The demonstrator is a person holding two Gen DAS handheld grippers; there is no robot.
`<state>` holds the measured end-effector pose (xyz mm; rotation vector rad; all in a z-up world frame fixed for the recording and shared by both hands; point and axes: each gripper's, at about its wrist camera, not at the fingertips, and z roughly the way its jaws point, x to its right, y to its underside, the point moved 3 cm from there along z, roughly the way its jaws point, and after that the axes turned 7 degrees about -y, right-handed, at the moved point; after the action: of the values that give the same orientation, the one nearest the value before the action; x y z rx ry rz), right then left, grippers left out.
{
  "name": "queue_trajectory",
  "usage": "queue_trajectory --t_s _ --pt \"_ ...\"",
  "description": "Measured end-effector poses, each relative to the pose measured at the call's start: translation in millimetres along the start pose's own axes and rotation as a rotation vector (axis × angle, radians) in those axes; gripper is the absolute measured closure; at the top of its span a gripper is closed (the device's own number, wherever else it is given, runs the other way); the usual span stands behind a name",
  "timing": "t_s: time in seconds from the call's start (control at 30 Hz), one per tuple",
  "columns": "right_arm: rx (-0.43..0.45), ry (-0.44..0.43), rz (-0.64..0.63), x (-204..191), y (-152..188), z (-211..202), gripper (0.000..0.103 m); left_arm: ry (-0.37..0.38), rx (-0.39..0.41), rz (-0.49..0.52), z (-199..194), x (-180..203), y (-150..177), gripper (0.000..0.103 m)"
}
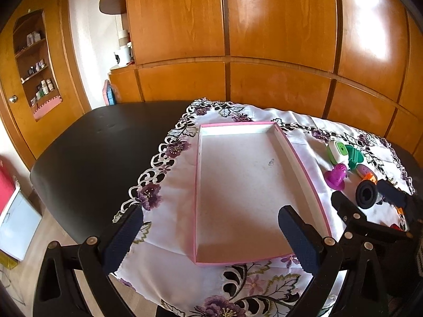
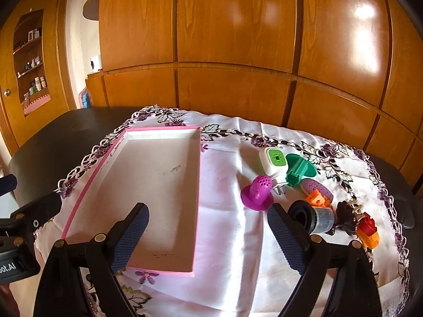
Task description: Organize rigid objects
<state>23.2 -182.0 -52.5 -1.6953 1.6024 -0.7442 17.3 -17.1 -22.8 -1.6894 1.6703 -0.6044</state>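
A shallow pink-rimmed box [image 1: 309,174] [image 2: 197,185] lies empty on the embroidered cloth. To its right sits a cluster of small objects: a white and green plug [image 2: 273,162], a green plastic piece [image 2: 300,170], a purple perforated cap [image 2: 257,191], a black and clear cylinder [image 2: 312,218], orange pieces [image 2: 318,200], and a red and orange toy [image 2: 367,228]. My left gripper [image 1: 208,240] is open over the box's near end. My right gripper [image 2: 208,237] is open above the box's right wall, left of the cluster. Both are empty.
The white floral cloth [image 2: 238,264] covers the right part of a black table [image 1: 92,153]. A wooden wardrobe wall [image 2: 238,52] stands behind. A shelf niche [image 1: 34,60] is at the far left. The right gripper shows in the left wrist view [image 1: 370,198].
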Motion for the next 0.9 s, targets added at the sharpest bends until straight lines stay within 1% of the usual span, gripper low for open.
queue_trajectory --t_s 0.1,0.33,0.47,0.53,0.63,0.73,0.83,0.9 --pt "0.002 0.016 0.000 8 -2 0 0.011 0.027 -0.013 0.016 3 3 0 0.000" --pt "0.014 0.054 0.030 41 -12 -5 0.011 0.142 -0.058 0.021 9 14 -3 0.000" --pt "0.024 0.075 0.041 61 -16 -12 0.011 0.163 -0.062 0.033 9 24 -6 0.000" --pt "0.030 0.088 0.046 72 -19 -15 0.011 0.160 -0.055 0.053 9 29 -7 0.000" --pt "0.045 0.109 0.060 93 -26 -21 0.010 0.156 -0.039 0.094 7 38 -8 0.000" --pt "0.056 0.105 0.096 122 -34 -27 0.010 0.169 -0.033 0.115 7 46 -8 0.000" --pt "0.073 0.139 0.138 155 -41 -32 0.010 0.222 -0.040 0.133 10 55 -9 0.000" --pt "0.089 0.159 0.165 178 -45 -35 0.010 0.243 -0.032 0.144 9 62 -9 0.000"
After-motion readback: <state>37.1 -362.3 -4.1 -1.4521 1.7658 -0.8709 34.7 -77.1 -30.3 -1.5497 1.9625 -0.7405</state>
